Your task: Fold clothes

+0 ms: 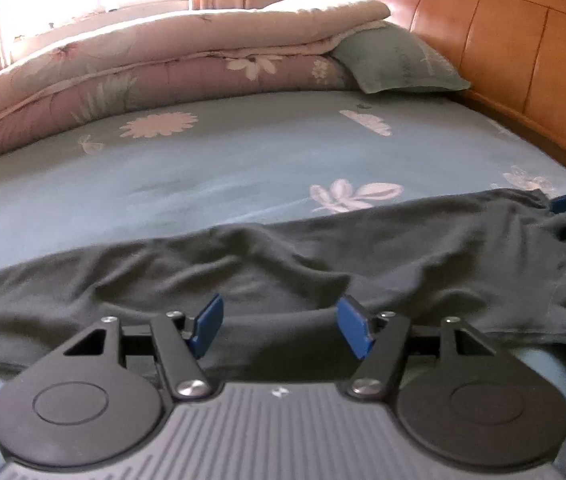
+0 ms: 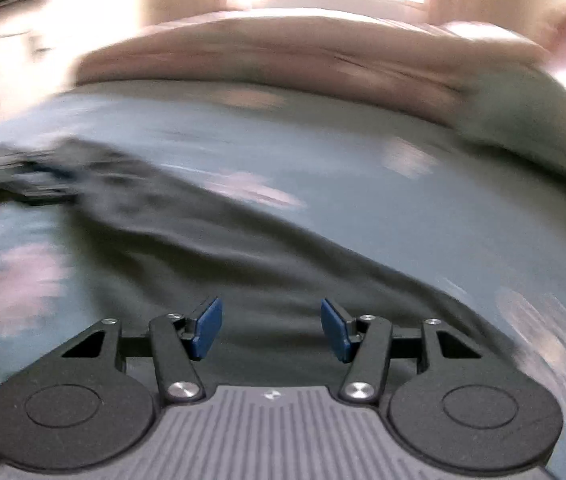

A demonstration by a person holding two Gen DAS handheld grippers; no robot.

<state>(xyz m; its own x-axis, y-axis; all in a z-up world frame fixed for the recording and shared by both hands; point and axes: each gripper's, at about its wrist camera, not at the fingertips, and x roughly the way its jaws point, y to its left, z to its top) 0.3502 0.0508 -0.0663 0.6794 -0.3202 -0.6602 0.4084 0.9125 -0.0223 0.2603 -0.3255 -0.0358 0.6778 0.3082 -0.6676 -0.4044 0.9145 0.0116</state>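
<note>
Blurring across the whole right wrist view, smearing the dark garment [image 2: 211, 240] and bedsheet [image 2: 403, 200]; cutting off the garment's ends and the headboard [image 1: 523, 64] at left-view edges.

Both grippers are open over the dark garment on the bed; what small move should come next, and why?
Probably lower the left hand-held gripper onto the dark garment and pinch its near edge. It lies stretched and wrinkled on the bed sheet, and nothing is gripped.

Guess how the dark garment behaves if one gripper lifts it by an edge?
The dark garment likely drapes limply: it lies flat in soft wrinkles on the bedsheet. Probably light, since the cloth looks thin. Spread long across the bed, it would likely sag and trail from one pinch, so the left gripper may need the right gripper too.
</note>
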